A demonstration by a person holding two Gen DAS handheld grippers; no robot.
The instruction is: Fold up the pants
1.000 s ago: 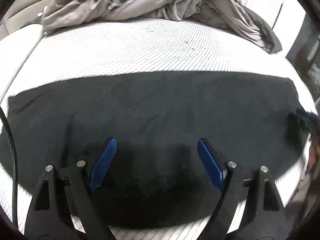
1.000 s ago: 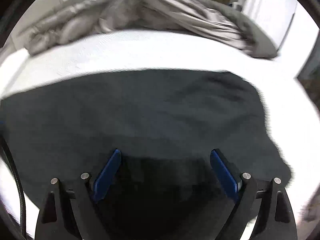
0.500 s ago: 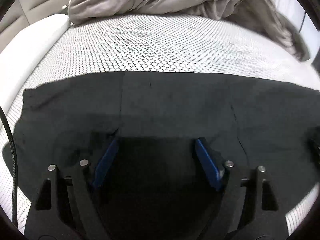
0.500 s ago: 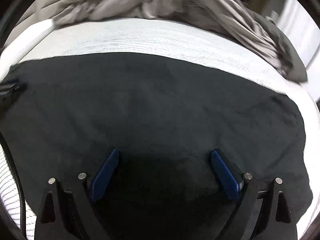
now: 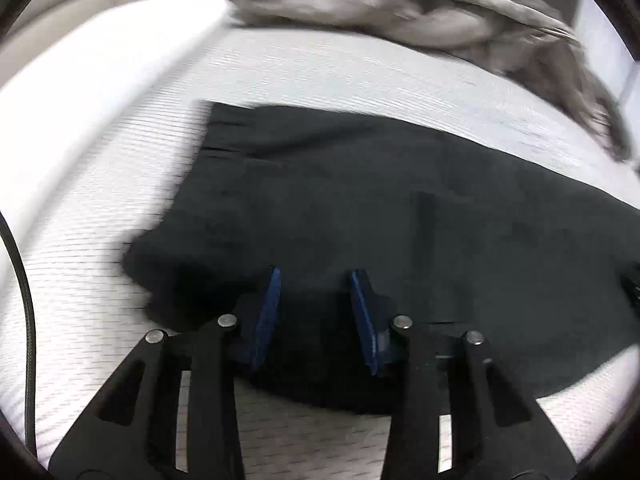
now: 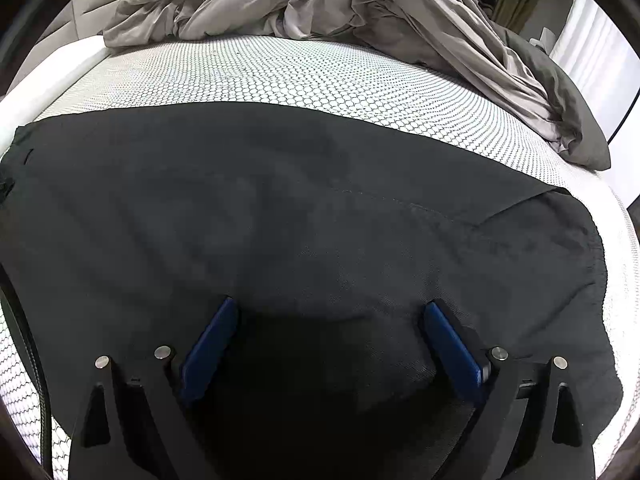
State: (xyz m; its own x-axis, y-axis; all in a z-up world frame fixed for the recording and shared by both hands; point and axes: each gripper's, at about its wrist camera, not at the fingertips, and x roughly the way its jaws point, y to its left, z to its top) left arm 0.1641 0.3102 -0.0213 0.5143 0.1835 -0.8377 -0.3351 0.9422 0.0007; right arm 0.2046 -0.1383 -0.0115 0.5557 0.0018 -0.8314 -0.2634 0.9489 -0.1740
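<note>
Right now the black pants [image 6: 304, 216] lie spread flat across the honeycomb-patterned mattress [image 6: 304, 72], with a rumpled grey duvet [image 6: 320, 4] bunched well behind them. The left gripper [image 5: 316, 284] hangs over the near edge of the cloth close to one end, its blue pads [image 5: 269, 312] drawn fairly narrow with dark fabric between them — whether they actually pinch it I cannot tell, as that view is smeared. The right gripper [image 6: 330, 316] hovers over the middle of the pants with jaws wide apart, holding nothing. To fold well, I judge each claw should bite the near hem through every layer before lifting, then carry both corners over together, keeping the edge taut — so the fold line runs straight and no crease gets trapped
</note>
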